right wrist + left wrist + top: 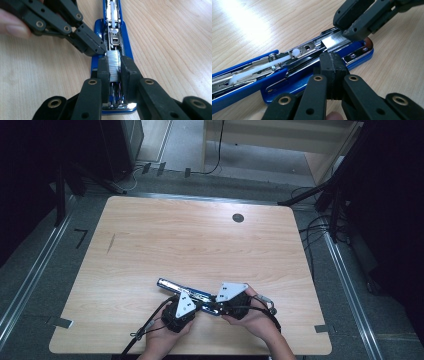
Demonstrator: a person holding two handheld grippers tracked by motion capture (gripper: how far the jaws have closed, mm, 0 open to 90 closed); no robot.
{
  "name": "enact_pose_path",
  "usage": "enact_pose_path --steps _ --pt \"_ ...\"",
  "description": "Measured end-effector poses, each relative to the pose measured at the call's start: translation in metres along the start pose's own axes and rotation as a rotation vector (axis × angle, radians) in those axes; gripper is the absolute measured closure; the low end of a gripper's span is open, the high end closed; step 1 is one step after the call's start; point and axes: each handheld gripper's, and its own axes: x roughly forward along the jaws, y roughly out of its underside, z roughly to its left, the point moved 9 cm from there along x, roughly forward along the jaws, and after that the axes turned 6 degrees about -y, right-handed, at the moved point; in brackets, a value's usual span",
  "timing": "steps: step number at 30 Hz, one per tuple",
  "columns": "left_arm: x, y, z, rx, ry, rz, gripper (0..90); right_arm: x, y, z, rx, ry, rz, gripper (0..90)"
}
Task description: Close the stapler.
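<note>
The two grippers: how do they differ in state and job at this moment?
The right gripper is shut on the strip of staples, holding it over the open blue stapler; the left gripper has its jaws closed together with nothing between them. The right holds its load from above, while the left presses its tip against the stapler's side. Both are black, hand-held, and meet at the stapler.

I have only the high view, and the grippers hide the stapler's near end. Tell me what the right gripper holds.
Observer: The right gripper is shut on a strip of staples, held over the stapler's open channel.
Operator: Report the left gripper.
Observer: The left gripper has its jaws closed together, with nothing seen between them, tips by the stapler's side.
Operator: Say whether the stapler is open.
Observer: Yes, the lid is swung back; the white pusher rod lies exposed.
</note>
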Motion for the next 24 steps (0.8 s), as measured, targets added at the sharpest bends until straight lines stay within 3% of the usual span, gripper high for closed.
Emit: enact_pose_path --steps 10,17,24 --pt "0.0 0.0 0.0 -0.005 -0.001 -0.004 90.0 -0.01 -0.007 -0.003 0.036 -0.019 -0.013 79.7" --pt "0.0 0.0 0.0 -0.001 -0.001 -0.001 90.0 -0.01 -0.007 -0.006 0.053 -0.032 0.069 79.7" --pt "0.0 0.0 -0.001 -0.003 -0.003 -0.003 90.0 -0.008 -0.005 -0.007 0.059 -0.043 0.091 79.8"
